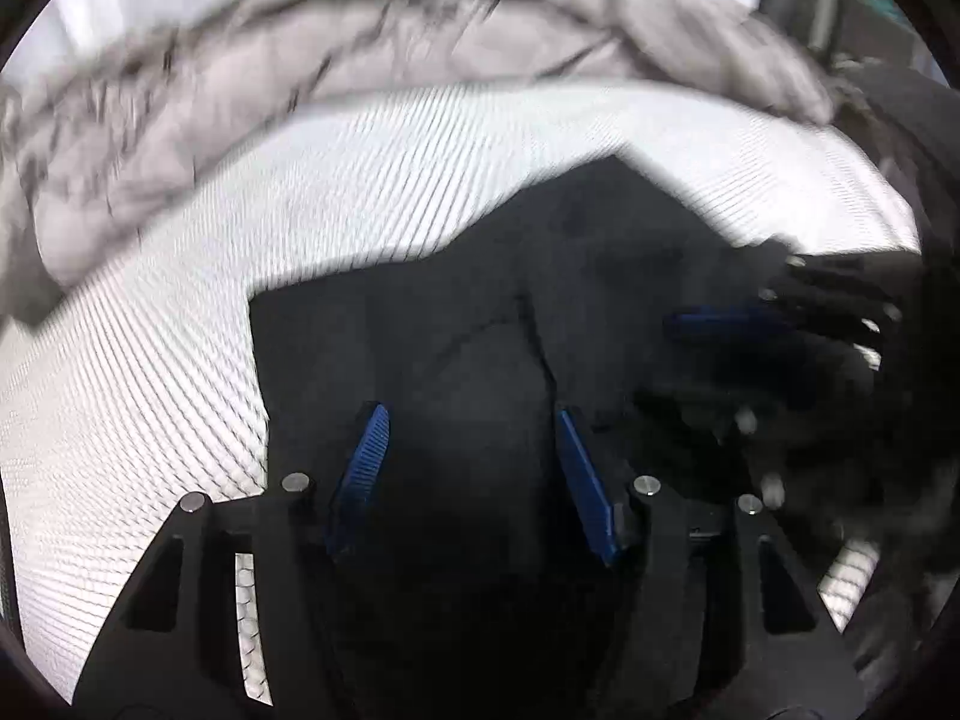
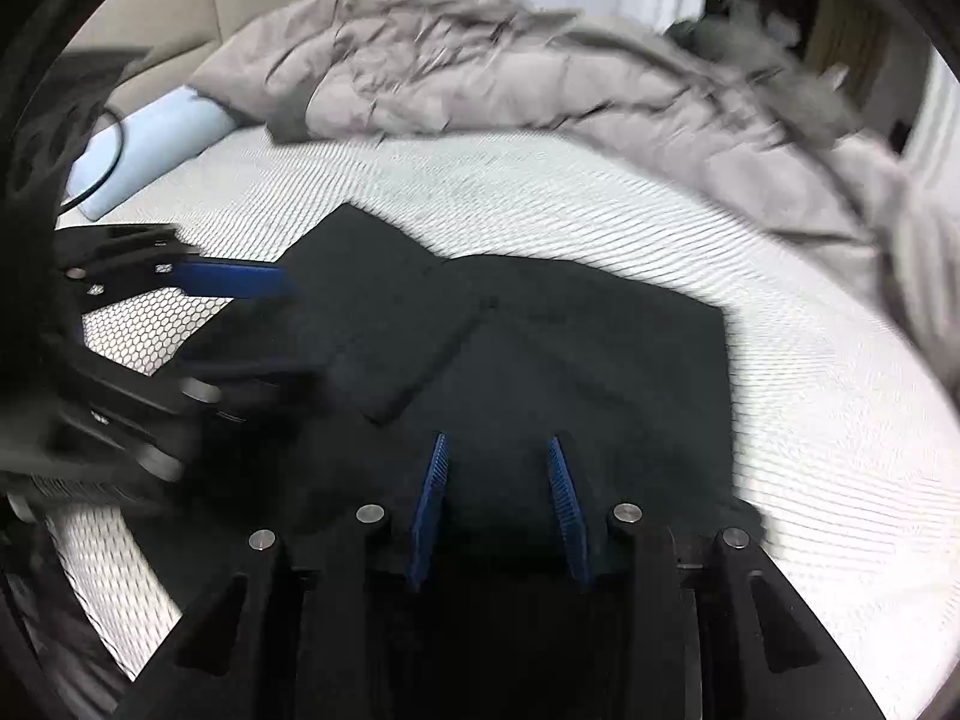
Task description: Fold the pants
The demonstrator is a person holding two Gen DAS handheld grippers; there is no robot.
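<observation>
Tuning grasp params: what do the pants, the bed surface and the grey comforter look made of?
Pants: dark, matte, thickish woven or knit cloth; soft rounded fold edges, no sheen. Exact fibre unclear.
Bed surface: white textile with a honeycomb mesh or quilted pattern, matte; probably a mattress cover.
Comforter: grey, puffy, heavily creased thin shell, likely a filled synthetic or cotton; blur leaves it open.

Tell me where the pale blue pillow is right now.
In the right wrist view the pale blue pillow lies at the far left of the mattress, beside the grey duvet and beyond the pants.
</observation>
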